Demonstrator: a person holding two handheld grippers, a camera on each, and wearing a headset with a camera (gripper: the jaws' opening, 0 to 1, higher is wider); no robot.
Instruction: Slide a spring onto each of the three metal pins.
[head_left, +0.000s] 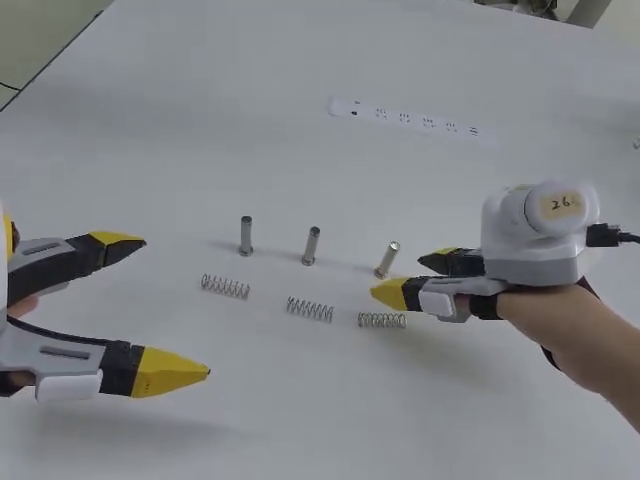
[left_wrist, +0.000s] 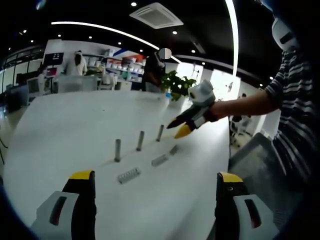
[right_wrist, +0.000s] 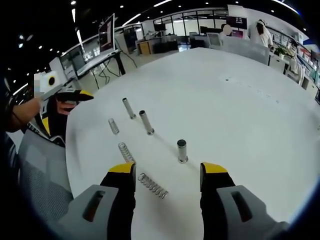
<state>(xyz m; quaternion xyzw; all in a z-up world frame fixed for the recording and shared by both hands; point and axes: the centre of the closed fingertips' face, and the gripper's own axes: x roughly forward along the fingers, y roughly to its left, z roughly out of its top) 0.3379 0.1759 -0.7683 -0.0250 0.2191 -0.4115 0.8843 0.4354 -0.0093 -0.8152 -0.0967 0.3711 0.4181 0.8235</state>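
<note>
Left claw (head_left: 172, 306) spread wide; right claw (head_left: 398, 277) parted too, seemingly narrower.

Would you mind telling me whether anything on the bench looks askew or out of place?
Nothing clearly stands out. The three metal pins stand in a row, a spring lying before each, none threaded yet. The right pin seems to lean in the head view, but stands straight in the right gripper view.
</note>
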